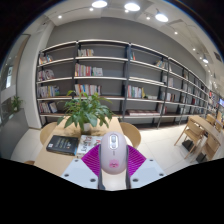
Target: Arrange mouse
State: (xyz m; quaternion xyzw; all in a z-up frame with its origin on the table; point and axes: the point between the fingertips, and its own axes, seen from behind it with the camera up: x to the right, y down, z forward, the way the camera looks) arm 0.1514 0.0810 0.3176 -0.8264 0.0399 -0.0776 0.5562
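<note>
A pale pink-white computer mouse (pixel 112 156) with a pink logo stands between my gripper's (pixel 112 162) two fingers, its nose pointing away from me. The magenta pads (pixel 92 158) press on both of its sides, so the gripper is shut on it. The mouse is held above a light wooden table (pixel 150 152). The rear of the mouse hides the fingertips' lower parts.
A potted green plant (pixel 86 108) stands on the table just beyond the mouse. A magazine or book (pixel 68 144) lies on the table ahead and to the left. Long bookshelves (pixel 120 78) fill the back wall. Wooden chairs and tables (pixel 200 132) stand at the right.
</note>
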